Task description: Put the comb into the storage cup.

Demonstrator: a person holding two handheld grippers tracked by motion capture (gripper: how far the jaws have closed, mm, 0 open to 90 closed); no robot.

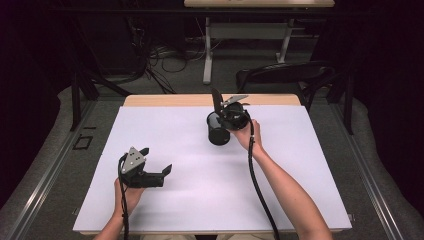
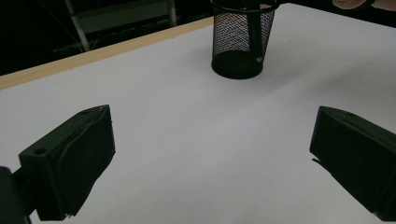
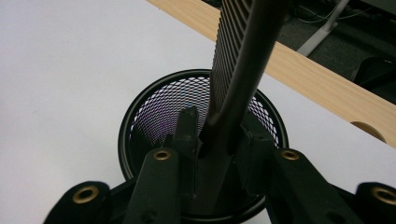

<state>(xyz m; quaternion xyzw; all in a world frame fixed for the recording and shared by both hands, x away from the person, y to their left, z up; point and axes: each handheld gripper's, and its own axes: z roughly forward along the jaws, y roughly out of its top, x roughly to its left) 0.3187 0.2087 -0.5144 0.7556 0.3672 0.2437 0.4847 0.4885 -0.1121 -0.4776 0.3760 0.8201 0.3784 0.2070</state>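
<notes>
The black mesh cup [image 1: 218, 131] stands upright on the white sheet [image 1: 165, 125] toward the far side of the table, a little right of the middle. In the high view the right gripper [image 1: 222, 112] sits directly over it, so the cup's mouth and much of its far wall are covered by the gripper's body and the hand [image 1: 246, 131] behind it. From the right gripper view, the jaws are drawn together on a dark ribbed comb-like piece [image 3: 243, 60] that rises out of the cup at a slant; its top runs off the upper edge, and its lower end is lost behind the jaws, so whether it reaches the cup's floor cannot be told. The left gripper view cuts the cup's rim [image 2: 243, 7] at the top edge, and a dark stem shows faintly through the mesh. The left gripper [image 1: 159, 169] lies low near the table's front left, well apart from the cup, its jaws spread wide with only bare sheet between them. The room beyond the table's wooden edge [image 1: 165, 100] is too dark to read.
</notes>
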